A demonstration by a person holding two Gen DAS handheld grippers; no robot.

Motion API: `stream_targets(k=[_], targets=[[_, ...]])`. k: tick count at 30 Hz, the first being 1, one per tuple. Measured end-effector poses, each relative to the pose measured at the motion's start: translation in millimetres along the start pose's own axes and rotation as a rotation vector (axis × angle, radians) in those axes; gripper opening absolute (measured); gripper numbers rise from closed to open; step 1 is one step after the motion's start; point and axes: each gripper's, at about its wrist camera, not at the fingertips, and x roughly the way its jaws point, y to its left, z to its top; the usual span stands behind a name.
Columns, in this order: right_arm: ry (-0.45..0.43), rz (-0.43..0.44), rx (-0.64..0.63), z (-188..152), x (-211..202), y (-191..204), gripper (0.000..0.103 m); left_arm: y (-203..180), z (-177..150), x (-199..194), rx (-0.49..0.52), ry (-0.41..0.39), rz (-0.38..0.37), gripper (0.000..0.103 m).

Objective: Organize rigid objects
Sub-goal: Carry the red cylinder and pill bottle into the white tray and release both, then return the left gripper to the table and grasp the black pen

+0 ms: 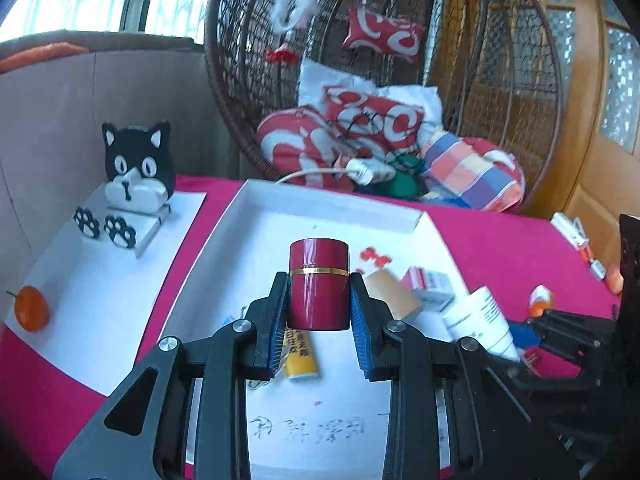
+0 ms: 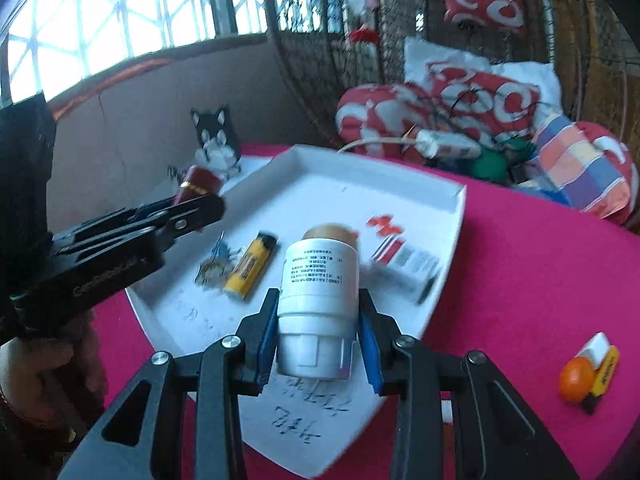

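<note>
The red cylinder (image 1: 319, 284) with a thin gold band stands upright between the fingers of the left gripper (image 1: 319, 300), and the blue pads press on its two sides, so it is pinched there. It hangs above the white tray (image 1: 224, 248), over the near half of it. The white bottle (image 2: 318, 304) with small printed text lies between the fingers of the right gripper (image 2: 318, 332), cap end toward the camera, and the blue pads squeeze its lower part. This bottle is also above the tray, close to the tray's near right edge.

Inside the tray, a yellow lighter (image 2: 250, 266) lies near the middle, and just beside it on the left there is a small blurred metal thing that I cannot identify. A tan box (image 1: 394, 294) and a red and white small box (image 1: 428, 284) lie near the right wall of the tray, close to each other. Some red marks are printed on the tray floor behind them.

The tray rests on a table with a pink cloth (image 1: 500, 240). At the left edge of the table a white sheet (image 1: 100, 292) carries a black and white cat figure (image 1: 138, 168) at its far end and a small orange fruit (image 1: 32, 314) at its near corner. Near the right edge of the table another orange round thing (image 2: 576, 380) touches a small yellow and white item. Behind the table a wicker hanging chair (image 1: 248, 92) holds red and white cushions (image 1: 360, 128)
</note>
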Motion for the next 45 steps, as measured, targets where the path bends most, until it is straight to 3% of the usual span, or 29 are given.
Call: stream_targets(k=[7, 8, 9, 10, 11, 12, 14, 17, 25, 33, 38, 45], targets=[[-0.020, -0.087, -0.115, -8.8, 16.3, 19.5, 0.037, 4.6, -2.9, 11.9, 0.005, 0.043, 0.044, 0.029], [-0.014, -0.092, -0.106, -10.1, 17.2, 17.2, 0.045, 5.2, -3.0, 11.7, 0.005, 0.044, 0.042, 0.030], [-0.015, -0.098, -0.100, -9.9, 18.1, 14.8, 0.065, 5.7, -3.1, 10.8, 0.004, 0.041, 0.044, 0.031], [-0.025, -0.112, -0.088, -11.8, 16.1, 11.3, 0.076, 6.3, -3.0, 9.8, 0.003, 0.038, 0.047, 0.035], [-0.034, -0.123, -0.080, -11.4, 15.4, 9.4, 0.090, 6.5, -2.7, 8.5, 0.002, 0.031, 0.052, 0.059], [-0.044, -0.127, -0.072, -12.0, 13.1, 7.3, 0.091, 6.3, -2.6, 7.0, 0.002, 0.024, 0.055, 0.089], [-0.051, -0.121, -0.068, -12.4, 10.6, 5.8, 0.091, 3.5, -2.5, 2.5, 0.017, -0.002, 0.067, 0.103], [-0.074, -0.141, -0.078, -14.4, 3.0, 8.1, 0.103, -1.9, -1.9, -2.5, 0.041, -0.018, 0.102, 0.103], [-0.081, -0.132, -0.064, -18.2, -2.8, 9.3, 0.103, 3.9, 1.0, -33.2, -0.028, -0.116, 0.125, 0.103], [-0.116, -0.151, 0.015, -22.0, -21.9, -16.3, 0.103, -14.4, 1.9, -39.0, 0.001, -0.118, 0.109, 0.103], [-0.166, -0.222, 0.129, -28.9, -51.6, -62.5, 0.103, -35.2, -0.7, -42.9, 0.022, -0.114, 0.043, 0.103], [-0.237, -0.372, 0.350, -59.0, -101.8, -151.1, 0.103, -96.3, -17.4, -39.8, 0.115, -0.055, -0.151, 0.103]])
